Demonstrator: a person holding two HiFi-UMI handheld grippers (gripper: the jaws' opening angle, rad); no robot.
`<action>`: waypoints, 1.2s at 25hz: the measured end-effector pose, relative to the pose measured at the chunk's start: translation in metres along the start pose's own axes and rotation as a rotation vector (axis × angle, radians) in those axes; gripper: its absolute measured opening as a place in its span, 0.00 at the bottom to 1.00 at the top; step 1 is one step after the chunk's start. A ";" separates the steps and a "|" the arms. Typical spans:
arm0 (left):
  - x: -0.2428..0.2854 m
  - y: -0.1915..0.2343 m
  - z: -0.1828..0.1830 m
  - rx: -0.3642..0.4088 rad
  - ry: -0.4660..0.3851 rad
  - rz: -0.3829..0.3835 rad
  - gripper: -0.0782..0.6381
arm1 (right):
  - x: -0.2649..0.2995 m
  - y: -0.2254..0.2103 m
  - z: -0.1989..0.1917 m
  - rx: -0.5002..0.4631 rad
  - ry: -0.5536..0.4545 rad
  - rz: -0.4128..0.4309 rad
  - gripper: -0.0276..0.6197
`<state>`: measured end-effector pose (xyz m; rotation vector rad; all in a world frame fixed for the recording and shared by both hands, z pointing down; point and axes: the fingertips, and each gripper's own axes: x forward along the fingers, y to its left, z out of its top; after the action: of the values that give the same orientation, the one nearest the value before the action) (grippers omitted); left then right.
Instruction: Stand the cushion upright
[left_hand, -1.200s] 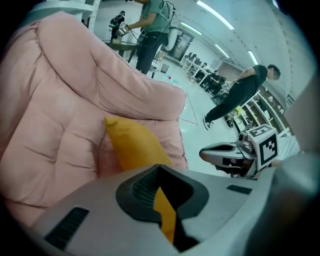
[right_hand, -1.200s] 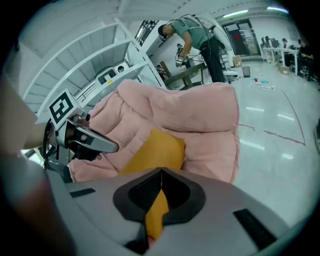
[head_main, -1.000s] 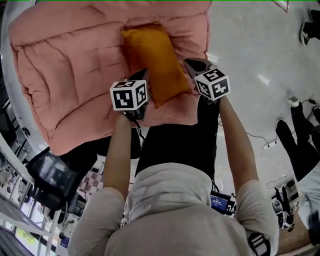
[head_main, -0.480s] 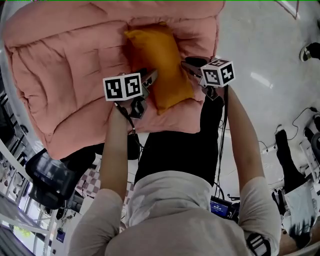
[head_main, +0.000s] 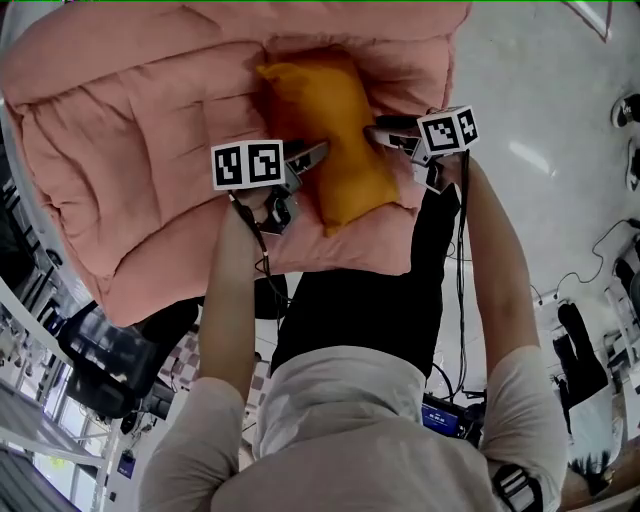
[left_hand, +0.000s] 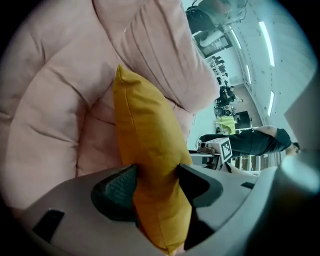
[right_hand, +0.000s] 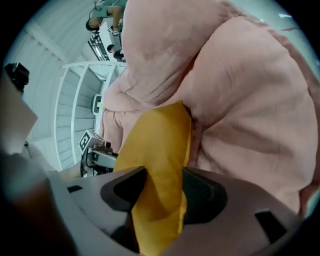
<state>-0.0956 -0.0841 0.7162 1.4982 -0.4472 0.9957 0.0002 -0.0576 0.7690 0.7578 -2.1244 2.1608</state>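
the pink padded seat (head_main: 120, 150) carries the orange cushion (head_main: 335, 120), which stands on edge against the seat's backrest; the standing is judged essentially done. the left gripper (head_main: 305, 158) and right gripper (head_main: 392, 131) flank the cushion's near end, their jaws opening with the cushion between them. only withdrawal remains.

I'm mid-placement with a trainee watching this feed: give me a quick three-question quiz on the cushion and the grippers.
1. True or false: the orange cushion lies flat on the bare floor.
2. What stands between the jaws of the left gripper? A) a cable B) the cushion C) nothing
3. In the head view, what does the cushion lean back against?
Key:
1. False: it is propped in the pink padded seat.
2. B: the left gripper and the right gripper each have the cushion between jaws that are opening.
3. The seat's puffy back.
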 end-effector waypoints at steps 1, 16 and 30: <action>0.002 0.002 0.000 -0.006 0.007 -0.004 0.46 | 0.003 0.000 0.000 0.006 0.005 0.003 0.39; 0.007 0.011 -0.004 0.011 0.017 -0.035 0.43 | 0.015 0.009 -0.002 -0.100 0.016 -0.017 0.27; -0.048 -0.006 -0.016 0.105 -0.132 -0.046 0.41 | 0.011 0.076 0.007 -0.367 0.014 -0.092 0.23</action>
<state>-0.1226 -0.0808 0.6737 1.6685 -0.4579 0.8985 -0.0332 -0.0733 0.7011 0.7821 -2.3281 1.6557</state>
